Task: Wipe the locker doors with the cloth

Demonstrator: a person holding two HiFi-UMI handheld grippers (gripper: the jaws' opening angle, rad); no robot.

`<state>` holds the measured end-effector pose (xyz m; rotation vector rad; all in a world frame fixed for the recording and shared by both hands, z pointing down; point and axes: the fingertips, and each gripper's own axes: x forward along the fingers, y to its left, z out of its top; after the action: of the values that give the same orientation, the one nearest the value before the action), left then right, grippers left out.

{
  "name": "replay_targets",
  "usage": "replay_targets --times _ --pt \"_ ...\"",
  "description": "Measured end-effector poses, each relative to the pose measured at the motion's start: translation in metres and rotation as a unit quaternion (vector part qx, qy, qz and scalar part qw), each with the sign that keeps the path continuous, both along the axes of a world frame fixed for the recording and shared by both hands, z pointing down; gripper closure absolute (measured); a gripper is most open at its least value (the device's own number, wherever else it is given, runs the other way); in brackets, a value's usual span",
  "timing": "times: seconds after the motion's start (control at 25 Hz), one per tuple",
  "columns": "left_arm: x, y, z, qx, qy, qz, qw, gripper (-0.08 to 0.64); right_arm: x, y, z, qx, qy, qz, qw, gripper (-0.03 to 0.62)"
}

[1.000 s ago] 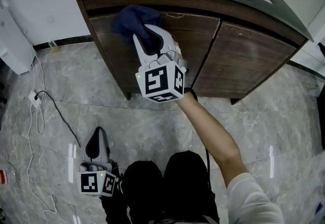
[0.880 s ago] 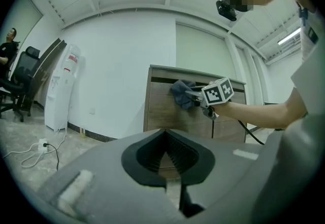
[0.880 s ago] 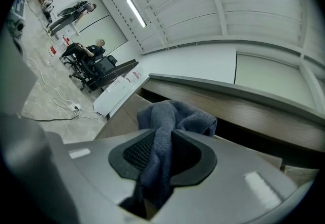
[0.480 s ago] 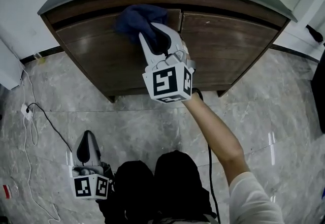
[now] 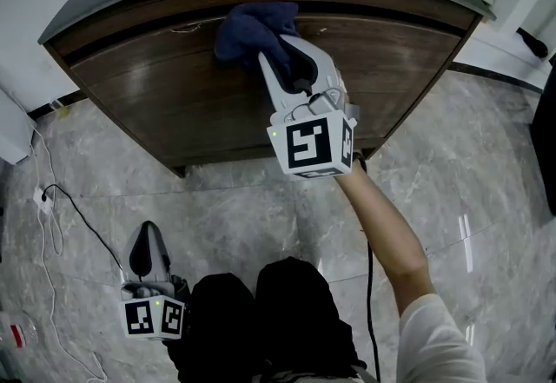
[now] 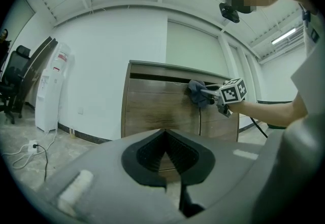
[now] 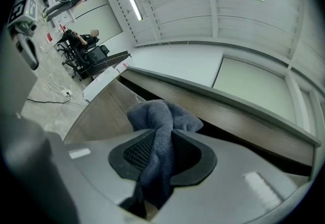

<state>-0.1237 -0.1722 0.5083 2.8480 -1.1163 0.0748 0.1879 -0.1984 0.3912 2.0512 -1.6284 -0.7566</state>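
Marble floor (image 5: 261, 208); locker doors (image 5: 191, 112) at 12 o'clock. Cloth (image 5: 248, 29): against upper door edge, clamped in right gripper (image 5: 282, 51). Left gripper (image 5: 148, 244): 7 o'clock, jaws together, empty. Advice: press cloth flat; overlap level strokes.

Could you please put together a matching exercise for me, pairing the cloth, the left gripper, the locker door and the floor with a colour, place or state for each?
Things:
1. cloth
2. left gripper
3. locker door
4. floor

Descriptions:
A. dark brown wood grain
B. held low, jaws together, nothing between them
C. grey marble tiles
D. blue, pinched in the jaws of the right gripper near the door's top edge

Pairs: 1-D, 2-B, 3-A, 4-C
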Motion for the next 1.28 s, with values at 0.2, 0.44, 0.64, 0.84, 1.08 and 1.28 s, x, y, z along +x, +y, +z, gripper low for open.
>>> replay_targets --times 0.2,0.44,0.64,0.84,1.08,1.28 --pt "0.006 0.004 0.002 0.000 -0.006 0.005 1.0000 0.560 0.030 0.027 -0.007 0.011 -0.008 0.025 1.000 0.491" --pt "0.012 0.006 -0.001 0.006 -0.006 0.008 0.9999 0.560 0.084 0.061 0.000 0.012 0.011 0.068 0.998 0.491" --pt "0.016 0.008 0.000 0.009 -0.011 0.017 0.9998 0.560 0.123 0.092 0.006 0.002 0.024 0.107 0.994 0.491" --pt "0.019 0.009 0.002 0.006 -0.009 0.019 0.9997 0.560 0.157 0.117 0.008 -0.004 0.023 0.143 0.989 0.491" --pt "0.024 0.010 0.002 0.004 -0.006 0.025 0.9996 0.560 0.187 0.141 0.003 0.000 0.018 0.173 0.985 0.491" --pt "0.023 0.010 -0.002 0.014 0.000 0.029 0.9995 0.560 0.212 0.160 0.004 0.001 0.011 0.198 0.980 0.491"
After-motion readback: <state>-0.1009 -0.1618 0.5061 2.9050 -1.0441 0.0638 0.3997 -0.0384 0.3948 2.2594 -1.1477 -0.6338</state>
